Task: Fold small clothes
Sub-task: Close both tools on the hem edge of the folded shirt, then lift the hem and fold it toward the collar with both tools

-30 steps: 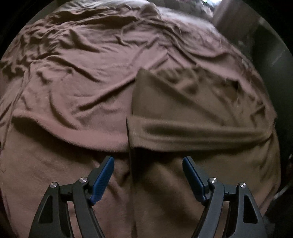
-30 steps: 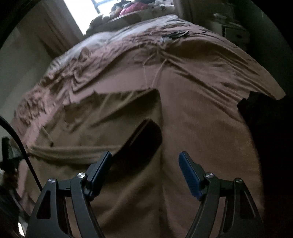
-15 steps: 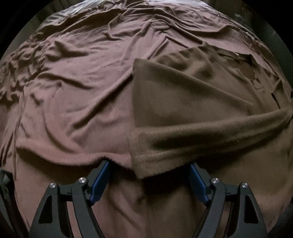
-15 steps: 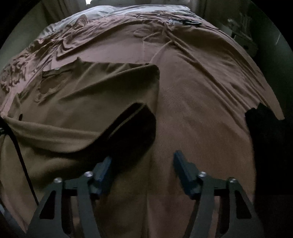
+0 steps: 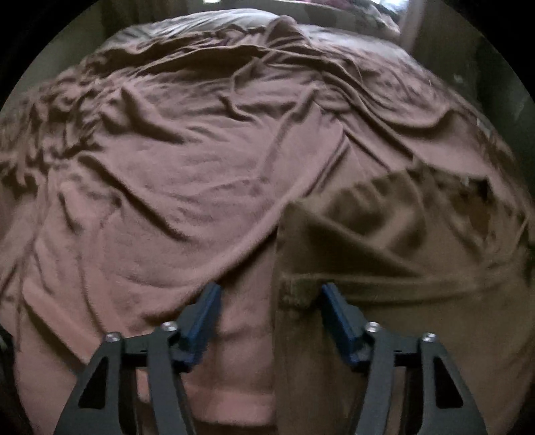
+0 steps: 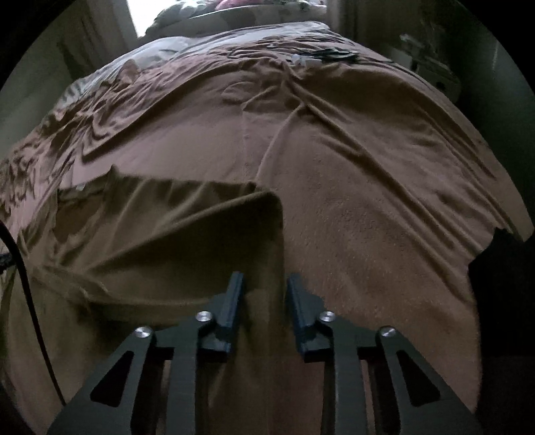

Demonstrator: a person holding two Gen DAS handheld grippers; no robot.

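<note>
A dark olive-brown knit garment (image 5: 384,254), soft and wrinkled, lies spread on a bed covered by a rumpled pinkish-brown fleece blanket (image 5: 174,174). In the left wrist view the garment fills the right half of the frame, its straight side edge running down the middle and a folded hem band crossing at lower right. The left gripper (image 5: 271,292), black with blue pads, sits at the bottom centre with its jaws apart and closing; the garment's corner and hem lie between them, the right pad at the hem, but the pads do not yet press the cloth. In the right wrist view the same garment (image 6: 160,241) occupies the lower left, its rounded corner near mid-frame. The right gripper (image 6: 264,284) stands at the bottom centre, jaws narrowed and closing, with the garment's right edge running down between them; whether the pads already pinch it cannot be told. Only the right view shows a black cable (image 6: 30,301) curving along the left edge, small dark items (image 6: 334,53) on the far end of the bed, and a bright window (image 6: 174,13) at the top.
</note>
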